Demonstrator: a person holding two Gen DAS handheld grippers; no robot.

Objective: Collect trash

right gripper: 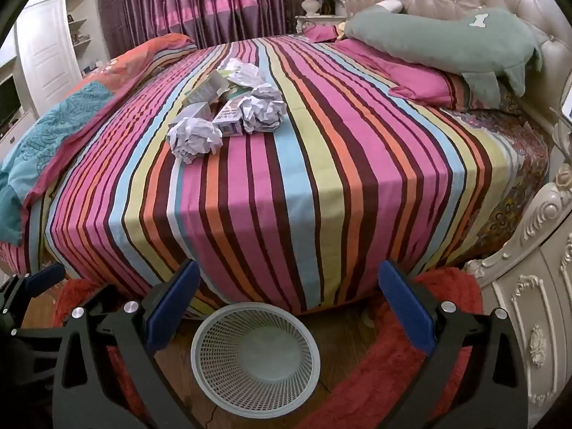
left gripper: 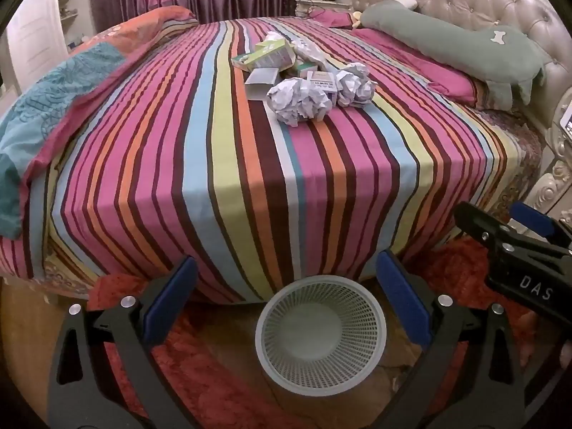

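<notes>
A pile of trash lies on the striped bed: crumpled paper balls (left gripper: 299, 100) (right gripper: 195, 138), and small cardboard boxes (left gripper: 266, 58) (right gripper: 230, 121). A white mesh wastebasket (left gripper: 320, 330) (right gripper: 255, 354) stands empty on the floor at the foot of the bed. My left gripper (left gripper: 286, 296) is open and empty, held over the basket. My right gripper (right gripper: 289, 300) is open and empty, also above the basket; it shows at the right edge of the left wrist view (left gripper: 514, 246). Both are well short of the trash.
A green dog-shaped pillow (left gripper: 447, 39) (right gripper: 447, 41) lies by the tufted headboard. A folded quilt (left gripper: 53, 107) lies on the bed's left side. A red rug (right gripper: 411, 375) covers the floor. A carved white nightstand (right gripper: 529, 321) stands at the right.
</notes>
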